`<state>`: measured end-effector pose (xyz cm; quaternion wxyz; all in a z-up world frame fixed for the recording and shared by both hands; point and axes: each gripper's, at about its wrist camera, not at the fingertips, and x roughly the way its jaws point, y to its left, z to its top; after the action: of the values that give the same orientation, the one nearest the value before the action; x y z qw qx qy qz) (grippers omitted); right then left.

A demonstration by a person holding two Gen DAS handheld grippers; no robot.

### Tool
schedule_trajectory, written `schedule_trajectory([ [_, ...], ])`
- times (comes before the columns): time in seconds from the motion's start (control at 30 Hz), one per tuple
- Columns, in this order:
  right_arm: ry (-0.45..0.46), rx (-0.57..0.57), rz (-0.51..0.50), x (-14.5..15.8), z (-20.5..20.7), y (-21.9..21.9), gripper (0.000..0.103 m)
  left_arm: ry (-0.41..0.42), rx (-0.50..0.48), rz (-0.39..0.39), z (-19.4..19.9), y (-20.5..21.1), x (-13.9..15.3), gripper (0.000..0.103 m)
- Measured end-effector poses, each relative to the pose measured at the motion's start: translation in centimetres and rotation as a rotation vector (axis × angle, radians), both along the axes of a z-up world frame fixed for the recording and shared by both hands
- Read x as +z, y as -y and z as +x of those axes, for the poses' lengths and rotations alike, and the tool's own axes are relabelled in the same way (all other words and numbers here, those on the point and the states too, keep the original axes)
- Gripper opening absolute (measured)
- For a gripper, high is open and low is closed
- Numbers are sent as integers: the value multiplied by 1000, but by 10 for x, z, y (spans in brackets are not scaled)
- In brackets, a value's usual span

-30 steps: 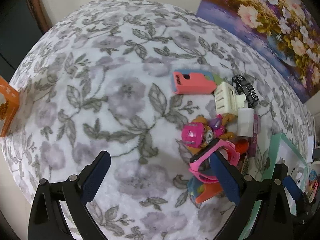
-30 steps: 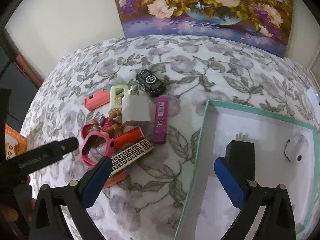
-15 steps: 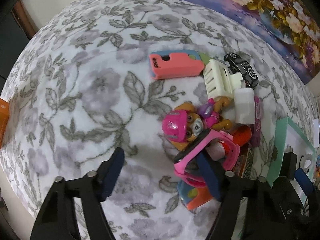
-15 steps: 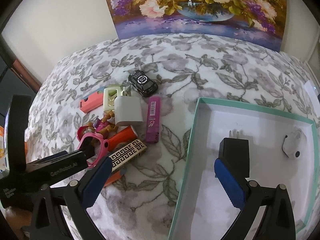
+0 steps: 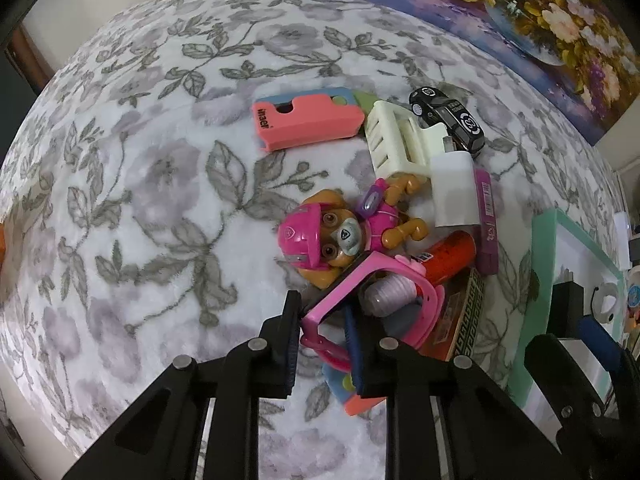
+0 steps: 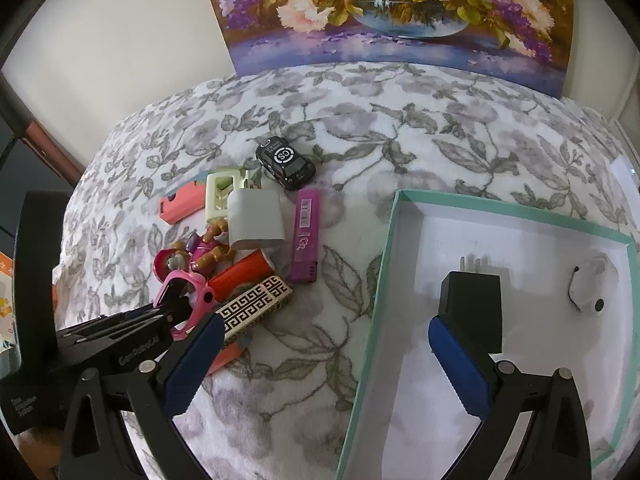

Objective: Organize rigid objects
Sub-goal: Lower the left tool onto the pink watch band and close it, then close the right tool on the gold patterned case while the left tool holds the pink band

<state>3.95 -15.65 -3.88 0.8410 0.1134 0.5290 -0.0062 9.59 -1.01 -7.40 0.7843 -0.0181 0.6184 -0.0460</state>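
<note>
A heap of small objects lies on the floral cloth: a pink toy watch (image 5: 376,280), a pup figure in a pink helmet (image 5: 320,236), a white charger (image 5: 454,190), a black toy car (image 5: 448,120), a red tube (image 5: 452,258) and a purple lighter (image 6: 306,236). My left gripper (image 5: 324,344) is shut on the watch's pink band at the near edge of the heap; it also shows in the right wrist view (image 6: 176,304). My right gripper (image 6: 324,360) is open and empty over the left rim of the teal tray (image 6: 384,248), which holds a black adapter (image 6: 472,304) and a white earbud case (image 6: 588,284).
A coral phone case (image 5: 308,120) and a cream plastic holder (image 5: 396,140) lie at the far side of the heap. A patterned black and white lighter (image 6: 256,304) lies by the watch. A flower painting (image 6: 392,12) leans on the wall behind. An orange box (image 6: 8,280) stands at the left.
My left gripper moved forward into the heap and its jaws closed from wide open onto the pink watch band. My right gripper stayed open over the tray's edge.
</note>
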Motion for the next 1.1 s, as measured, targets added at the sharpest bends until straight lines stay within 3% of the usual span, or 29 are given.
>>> schedule_trajectory([
  [0.4, -13, 32, 13, -6, 3, -6, 103, 26, 38, -13, -9, -20, 15, 18],
  [0.83, -49, 109, -79, -16, 4, -22, 103, 76, 114, -51, -8, -58, 33, 18],
  [1.1, -17, 159, -112, -20, 7, -40, 103, 114, 164, -84, -10, -70, 45, 18],
])
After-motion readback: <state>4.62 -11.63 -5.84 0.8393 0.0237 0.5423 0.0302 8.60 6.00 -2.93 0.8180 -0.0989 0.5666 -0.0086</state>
